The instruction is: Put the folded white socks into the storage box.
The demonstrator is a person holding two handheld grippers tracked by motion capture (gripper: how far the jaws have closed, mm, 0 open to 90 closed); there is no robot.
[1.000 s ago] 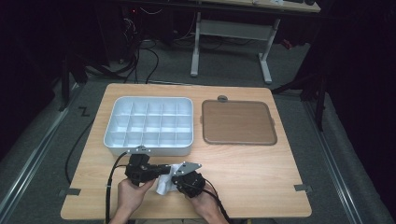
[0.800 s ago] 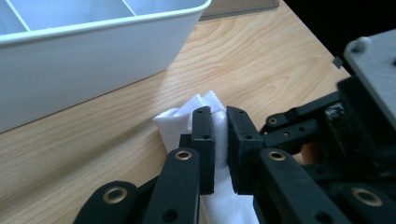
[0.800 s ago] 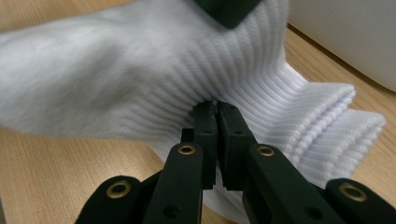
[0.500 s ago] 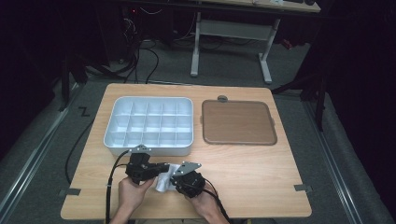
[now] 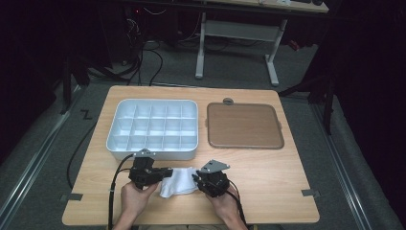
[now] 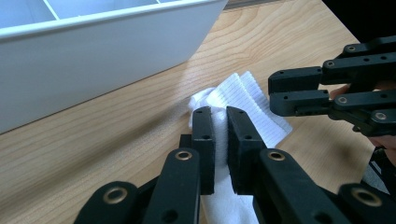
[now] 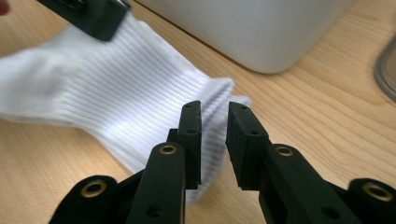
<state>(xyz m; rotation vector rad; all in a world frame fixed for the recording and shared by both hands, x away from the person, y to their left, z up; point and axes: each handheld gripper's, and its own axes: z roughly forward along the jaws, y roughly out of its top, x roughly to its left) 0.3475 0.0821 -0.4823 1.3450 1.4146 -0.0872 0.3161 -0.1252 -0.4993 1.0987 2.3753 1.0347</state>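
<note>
Two tongs work one white sock (image 5: 178, 182) near the bench's front edge, just in front of the white compartment tray (image 5: 152, 128). My left tongs (image 6: 220, 140) are clamped narrow on the sock's fabric. My right tongs (image 7: 214, 135) have just been opening: their jaws stand a little apart around the ribbed cuff, the pads not pressing it. Toward the bench's right edge, beside the tray, lies a brown tray lid (image 5: 244, 125).
</note>
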